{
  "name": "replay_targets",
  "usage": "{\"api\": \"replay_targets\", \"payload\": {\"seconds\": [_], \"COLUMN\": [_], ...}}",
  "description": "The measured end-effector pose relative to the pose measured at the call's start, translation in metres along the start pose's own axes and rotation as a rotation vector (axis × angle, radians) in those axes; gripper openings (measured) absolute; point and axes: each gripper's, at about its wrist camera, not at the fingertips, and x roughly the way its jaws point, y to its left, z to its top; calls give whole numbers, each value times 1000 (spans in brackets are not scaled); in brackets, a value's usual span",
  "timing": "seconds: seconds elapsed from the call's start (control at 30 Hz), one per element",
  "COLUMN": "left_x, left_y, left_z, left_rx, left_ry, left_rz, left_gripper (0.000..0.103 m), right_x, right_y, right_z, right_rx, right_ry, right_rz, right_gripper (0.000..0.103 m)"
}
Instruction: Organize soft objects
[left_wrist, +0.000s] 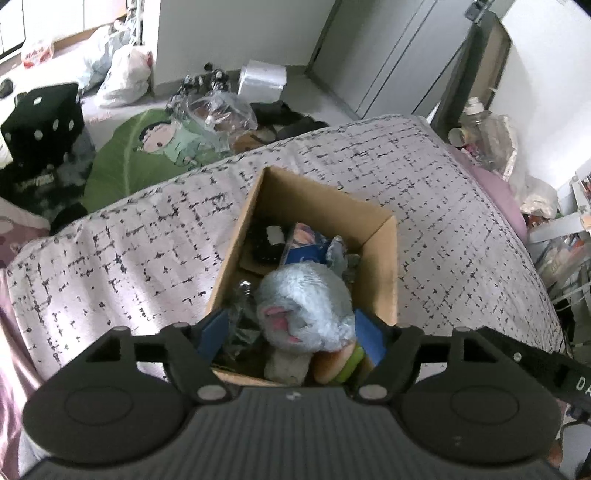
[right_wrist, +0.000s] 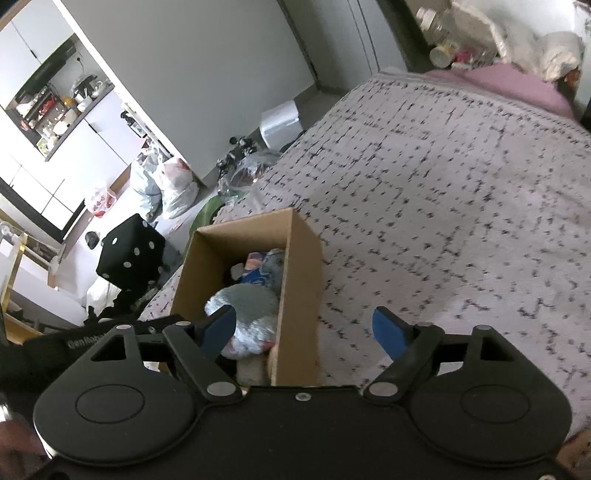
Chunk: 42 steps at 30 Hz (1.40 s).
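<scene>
An open cardboard box (left_wrist: 380, 258) stands on the patterned bedspread (left_wrist: 129, 251). A grey plush toy with pink ears (left_wrist: 306, 306) lies on top inside it, over a blue-printed soft item (left_wrist: 306, 247), a black one (left_wrist: 264, 242) and a beige-and-green one (left_wrist: 343, 363). My left gripper (left_wrist: 291, 332) hovers above the box's near end, open, blue pads either side of the grey plush without touching it. In the right wrist view the box (right_wrist: 299, 280) sits left of centre with the grey plush (right_wrist: 247, 314) inside. My right gripper (right_wrist: 304, 328) is open, straddling the box's right wall, holding nothing.
A black plush die (left_wrist: 44, 122) and a green leaf-shaped cushion (left_wrist: 122, 162) lie on the floor beyond the bed, among plastic bags (left_wrist: 125, 74) and clutter. A pink pillow (right_wrist: 517, 85) lies at the bed's far end. Bare bedspread (right_wrist: 461, 221) stretches right of the box.
</scene>
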Motion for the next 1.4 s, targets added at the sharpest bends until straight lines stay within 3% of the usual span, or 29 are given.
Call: {"api": "replay_targets", "payload": {"seconds": [0.33,0.6,1.03,1.4], "left_x": [-29,-53,-106,-138], "left_y": [-27,-49,-76,-76], "left_z": [-18,-31,-59,-92], "left_rx": [68,100,174,203], "left_ry": [-33,-64,-147,-201], "left_rz": [44,52,32,39], "left_gripper": [90,92,96,96], "right_x": [-48,-83,-142,-174], "right_y": [-20,-35,-34,-22], "right_z": [-8,-19,-39,-62], "right_rx": [-2,-20,-98,-120], "right_ry": [-84,-122,-162,-221], "right_rz": [-6,-45,-146,-161], "right_gripper": [91,103,103,103]}}
